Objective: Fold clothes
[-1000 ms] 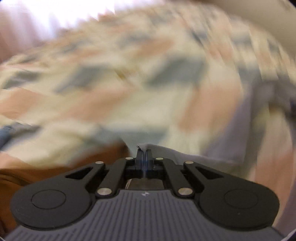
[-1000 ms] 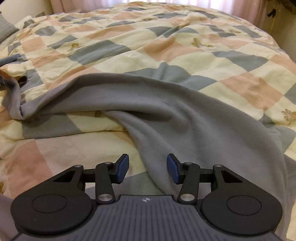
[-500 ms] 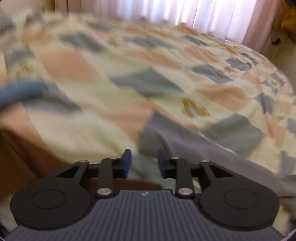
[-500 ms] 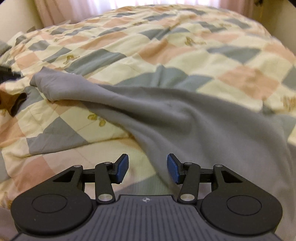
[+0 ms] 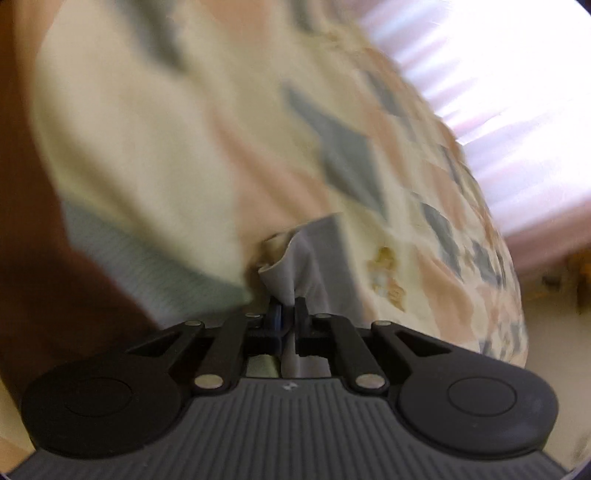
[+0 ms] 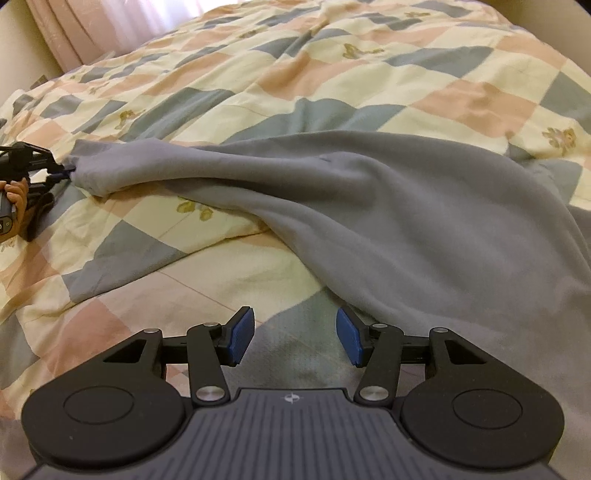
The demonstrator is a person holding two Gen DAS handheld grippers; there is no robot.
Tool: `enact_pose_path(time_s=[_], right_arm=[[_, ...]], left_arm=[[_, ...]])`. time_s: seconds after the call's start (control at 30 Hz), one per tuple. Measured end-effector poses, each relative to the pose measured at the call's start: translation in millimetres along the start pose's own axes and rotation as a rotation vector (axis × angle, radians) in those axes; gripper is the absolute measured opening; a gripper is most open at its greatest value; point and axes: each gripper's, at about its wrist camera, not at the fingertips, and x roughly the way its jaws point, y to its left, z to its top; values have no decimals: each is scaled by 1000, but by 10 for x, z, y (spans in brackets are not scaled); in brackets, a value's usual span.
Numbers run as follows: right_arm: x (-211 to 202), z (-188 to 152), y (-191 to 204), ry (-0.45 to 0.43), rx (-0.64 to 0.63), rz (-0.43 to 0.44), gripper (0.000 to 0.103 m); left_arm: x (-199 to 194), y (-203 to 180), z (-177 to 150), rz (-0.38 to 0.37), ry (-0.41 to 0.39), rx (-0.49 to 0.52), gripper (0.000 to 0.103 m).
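Observation:
A grey garment lies spread over the checked quilt, running from the right front to a bunched corner at the far left. My left gripper is at that corner, with a person's hand behind it. In the blurred left wrist view, my left gripper is shut on the grey garment's corner, which sticks up between the pads. My right gripper hovers over the quilt with its jaws opening and nothing between them. The garment's edge lies just beside its right fingertip.
The quilt covers the whole bed in cream, peach and grey-blue squares and is wrinkled. Pink curtains hang behind the bed's far side, bright with daylight. A brown surface shows past the bed's edge in the left wrist view.
My left gripper let go, stood open beside the garment's corner, then rolled and shut on it. The garment's left end shifted across the quilt. The right gripper's view shifted slightly, its jaws still apart.

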Motion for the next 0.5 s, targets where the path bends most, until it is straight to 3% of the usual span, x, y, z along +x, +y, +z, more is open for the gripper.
enact_pose_path(time_s=[0.2, 0.3, 0.4, 0.5], right_arm=[[-99, -41, -61, -14, 2, -8, 51], [-126, -39, -34, -28, -24, -14, 51], [-84, -41, 23, -23, -59, -24, 51], [-64, -58, 61, -6, -75, -16, 51]], left_arm=[[-977, -583, 348, -48, -195, 368, 3], [-1225, -887, 415, -45, -279, 568, 3], [-1093, -1050, 349, -39, -241, 645, 4], [-774, -849, 90, 100, -159, 721, 6]])
